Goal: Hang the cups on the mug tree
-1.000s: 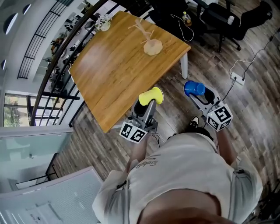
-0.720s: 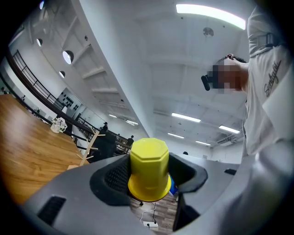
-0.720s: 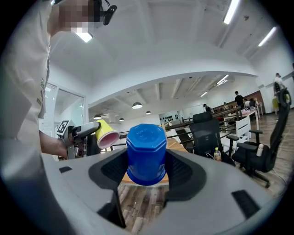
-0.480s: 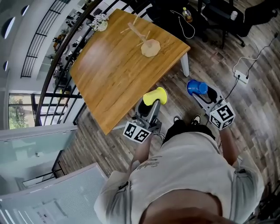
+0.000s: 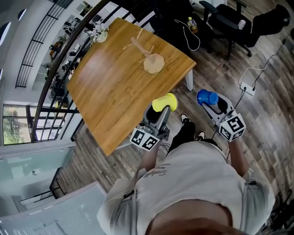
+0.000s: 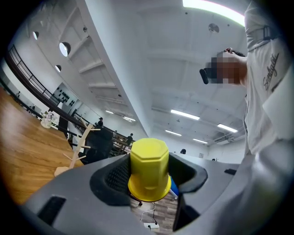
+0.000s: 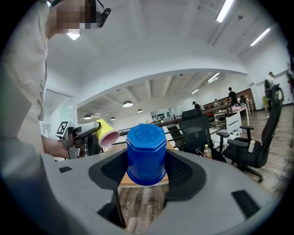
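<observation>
Script on shirt [image 5: 193, 183], unreadable

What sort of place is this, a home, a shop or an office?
Most likely a big open-plan office or lab. Black office chairs stand beyond the wooden table, a metal railing runs along its far side, and strip lights line a high ceiling.

We see a wooden table [image 5: 110, 92] spreading ahead of the left fingers [image 5: 157, 118], its near edge just beside them. At its far corner, well beyond those fingers, sits a small plant [image 5: 99, 33]. A dark railing [image 5: 55, 78] runs along the table's far left side. Well ahead of the right fingers [image 5: 215, 108] stand black office chairs [image 5: 232, 18] and a bottle [image 5: 189, 22]. To their right, a power strip [image 5: 246, 87] lies on the plank floor [image 5: 266, 114].
</observation>
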`<state>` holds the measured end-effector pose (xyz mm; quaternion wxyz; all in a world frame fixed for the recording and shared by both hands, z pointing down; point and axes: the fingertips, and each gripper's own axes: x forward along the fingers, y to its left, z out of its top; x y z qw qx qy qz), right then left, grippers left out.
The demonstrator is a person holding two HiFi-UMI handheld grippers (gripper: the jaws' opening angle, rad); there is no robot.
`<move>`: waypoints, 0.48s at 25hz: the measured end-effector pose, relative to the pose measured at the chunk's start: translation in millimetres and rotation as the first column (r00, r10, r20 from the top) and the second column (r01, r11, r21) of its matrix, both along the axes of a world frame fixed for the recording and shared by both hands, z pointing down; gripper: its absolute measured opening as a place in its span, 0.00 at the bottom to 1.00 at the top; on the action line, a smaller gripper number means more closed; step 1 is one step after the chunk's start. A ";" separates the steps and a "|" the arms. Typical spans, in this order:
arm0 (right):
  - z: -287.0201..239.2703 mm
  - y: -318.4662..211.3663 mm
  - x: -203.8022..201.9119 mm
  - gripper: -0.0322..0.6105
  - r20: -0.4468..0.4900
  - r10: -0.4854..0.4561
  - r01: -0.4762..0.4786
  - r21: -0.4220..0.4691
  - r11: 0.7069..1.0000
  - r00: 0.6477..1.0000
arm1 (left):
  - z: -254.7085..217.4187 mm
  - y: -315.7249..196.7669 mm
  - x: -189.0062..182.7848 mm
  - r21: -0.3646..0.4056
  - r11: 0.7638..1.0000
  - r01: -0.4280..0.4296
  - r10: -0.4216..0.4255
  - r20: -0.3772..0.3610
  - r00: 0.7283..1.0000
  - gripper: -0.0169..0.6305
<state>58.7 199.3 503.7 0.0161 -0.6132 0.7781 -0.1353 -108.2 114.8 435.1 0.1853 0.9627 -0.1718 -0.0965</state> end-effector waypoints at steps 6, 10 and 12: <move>-25.7 -58.5 27.9 0.42 -0.042 0.010 -0.010 0.011 1.000 0.999 | -22.6 -62.9 39.3 0.035 0.998 -0.045 0.046 -0.033 0.998 0.42; -53.5 -104.4 36.2 0.42 -0.033 0.017 -0.015 0.070 0.997 0.999 | -27.7 -99.7 50.9 0.060 0.996 -0.059 0.061 -0.035 0.998 0.42; -59.5 -120.1 40.3 0.42 -0.029 0.025 -0.023 0.078 0.997 0.999 | -29.1 -113.2 54.6 0.070 0.996 -0.060 0.063 -0.044 0.997 0.42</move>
